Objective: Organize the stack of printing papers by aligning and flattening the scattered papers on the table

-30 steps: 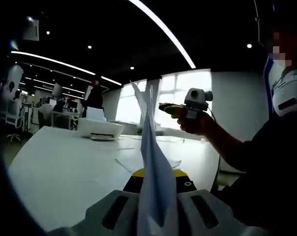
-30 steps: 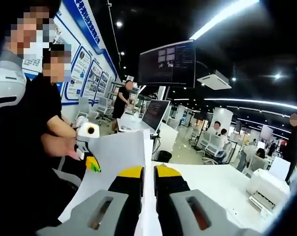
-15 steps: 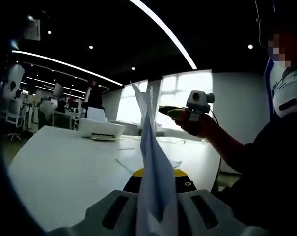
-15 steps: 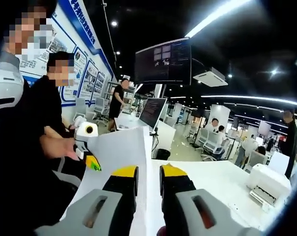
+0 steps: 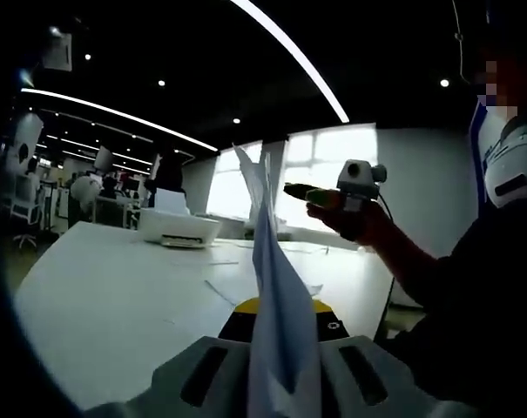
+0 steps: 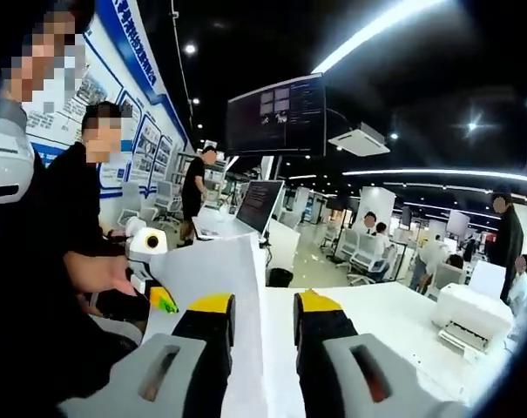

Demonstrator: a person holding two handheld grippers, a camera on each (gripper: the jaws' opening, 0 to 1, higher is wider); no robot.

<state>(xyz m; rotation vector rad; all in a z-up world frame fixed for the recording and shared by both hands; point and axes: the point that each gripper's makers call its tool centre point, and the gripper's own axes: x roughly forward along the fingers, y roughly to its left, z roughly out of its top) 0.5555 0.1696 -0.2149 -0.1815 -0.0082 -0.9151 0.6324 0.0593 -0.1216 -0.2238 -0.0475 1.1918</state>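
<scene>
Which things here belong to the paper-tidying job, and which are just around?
Job:
- paper stack, held upright on edge, clamped in the left gripper
- right gripper, jaws parted around the sheets
- white table

Bystanders:
- white printer
- wall screen
- desk monitor

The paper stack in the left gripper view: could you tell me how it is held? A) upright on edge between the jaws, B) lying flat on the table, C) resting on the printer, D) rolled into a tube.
A: the paper stack stands on edge, clamped in the left gripper, rising above the white table.
</scene>
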